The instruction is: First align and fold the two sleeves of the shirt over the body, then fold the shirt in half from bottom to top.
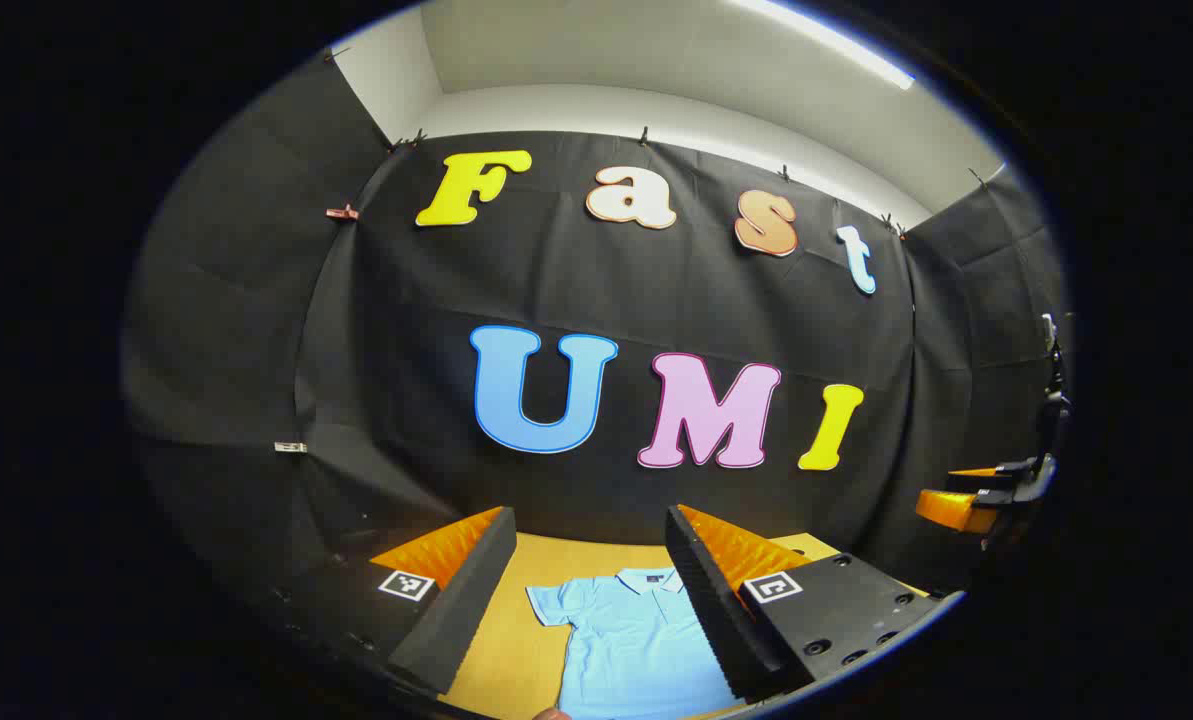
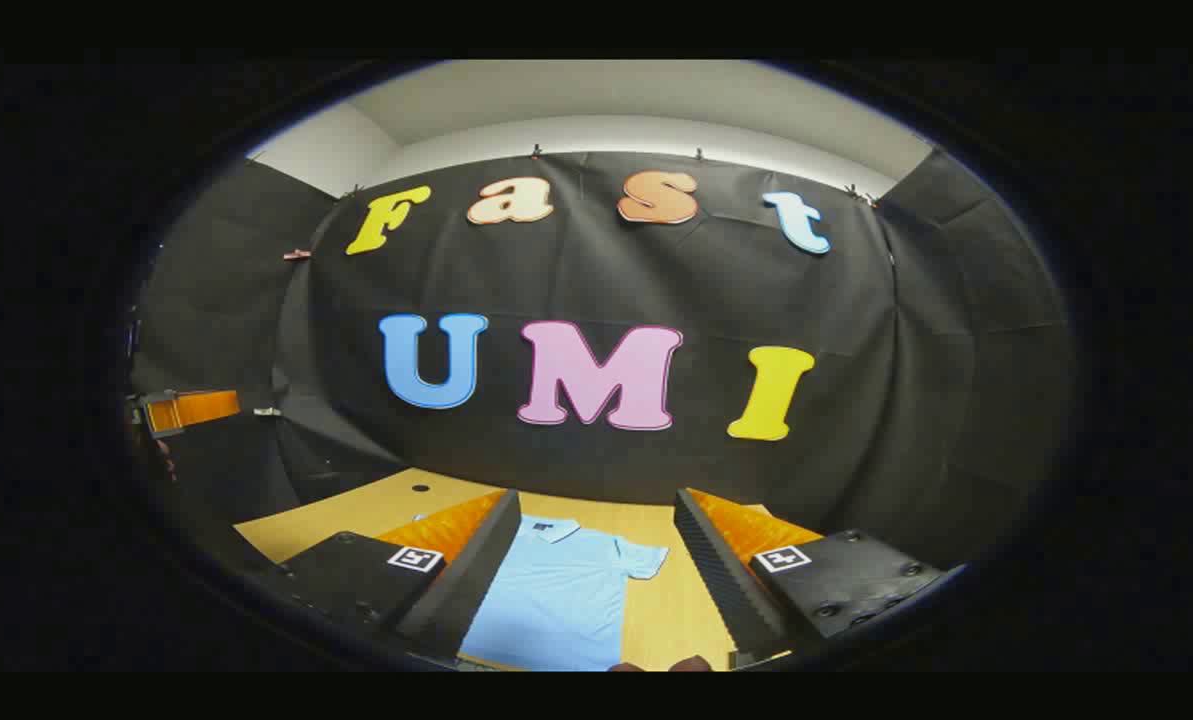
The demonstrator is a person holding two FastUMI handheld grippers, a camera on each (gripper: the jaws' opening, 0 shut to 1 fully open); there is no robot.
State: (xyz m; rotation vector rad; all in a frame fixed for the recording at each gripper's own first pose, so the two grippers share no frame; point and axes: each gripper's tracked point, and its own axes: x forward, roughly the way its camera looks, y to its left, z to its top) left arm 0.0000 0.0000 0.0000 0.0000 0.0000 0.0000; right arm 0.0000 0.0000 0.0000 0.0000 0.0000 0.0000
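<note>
**Both grippers raised over a flat shirt**

Though both grippers are held up off the table, each looks forward and slightly down across it. Nearest in the left gripper view, the left gripper (image 1: 591, 600) has its fingers spread wide, with nothing between them but the sight of what lies below. The right gripper (image 2: 591, 575), seen in the right gripper view, is spread just as wide and grips nothing. Neither touches the cloth.

Below and beyond the fingers lies the shirt (image 1: 636, 640), light blue, spread flat on the table (image 1: 501, 650). Its collar (image 2: 553, 527) points toward the far wall and its body runs back toward the cameras. One short sleeve (image 1: 556, 603) sticks out to the side in the left gripper view; the other sleeve (image 2: 641, 557) sticks out in the right gripper view. Both sleeves lie open, not folded over the body. The hem is cut off at the bottom edge of each view.

Out at the side, each view catches the other gripper farther off, level with its own camera, so the two are held well apart. Behind the table hangs the black cloth wall (image 2: 916, 380), with a pale ceiling above it.
</note>
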